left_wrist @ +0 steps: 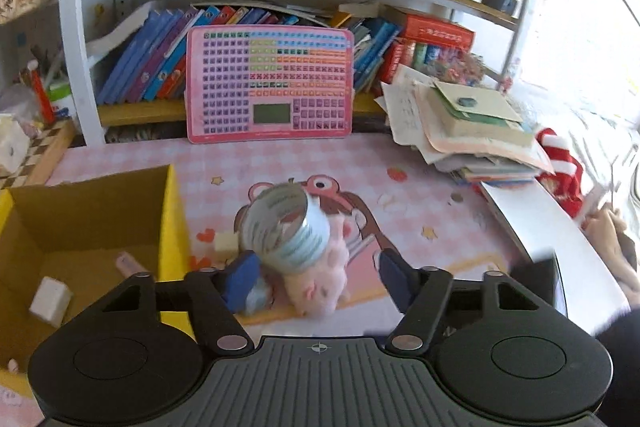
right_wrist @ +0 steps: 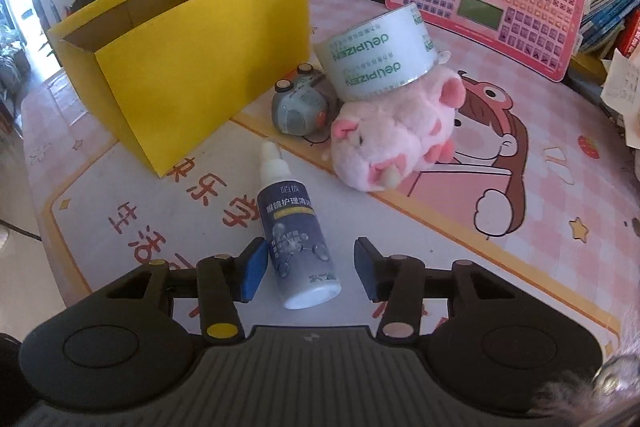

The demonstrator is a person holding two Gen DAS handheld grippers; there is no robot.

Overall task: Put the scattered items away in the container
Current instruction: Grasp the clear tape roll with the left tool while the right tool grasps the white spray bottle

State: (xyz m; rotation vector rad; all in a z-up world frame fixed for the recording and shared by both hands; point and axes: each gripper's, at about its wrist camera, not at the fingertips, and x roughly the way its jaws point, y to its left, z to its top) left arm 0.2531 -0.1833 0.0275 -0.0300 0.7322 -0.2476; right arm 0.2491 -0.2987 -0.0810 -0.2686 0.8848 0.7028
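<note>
An open yellow cardboard box [left_wrist: 172, 211] stands at the left; a white block [left_wrist: 50, 301] and a small pink item [left_wrist: 128, 263] lie inside. A clear tape roll [left_wrist: 286, 227] rests tilted on a pink plush pig [left_wrist: 320, 283]. My left gripper [left_wrist: 316, 277] hovers open over the pig, its pads touching nothing. In the right wrist view, a dark spray bottle [right_wrist: 298, 247] lies on the mat between the fingers of my open right gripper [right_wrist: 311, 271], with a gap at the right pad. Beyond it are the pig [right_wrist: 392, 135], the tape roll [right_wrist: 380, 55], a grey toy [right_wrist: 300, 107] and the box [right_wrist: 180, 47].
A pink button board [left_wrist: 270, 85] leans against the bookshelf at the back. A stack of papers and books [left_wrist: 472, 131] sits at the right, by the desk edge. A small cream cube [left_wrist: 226, 241] lies beside the box. A person's hand [left_wrist: 608, 227] is at the far right.
</note>
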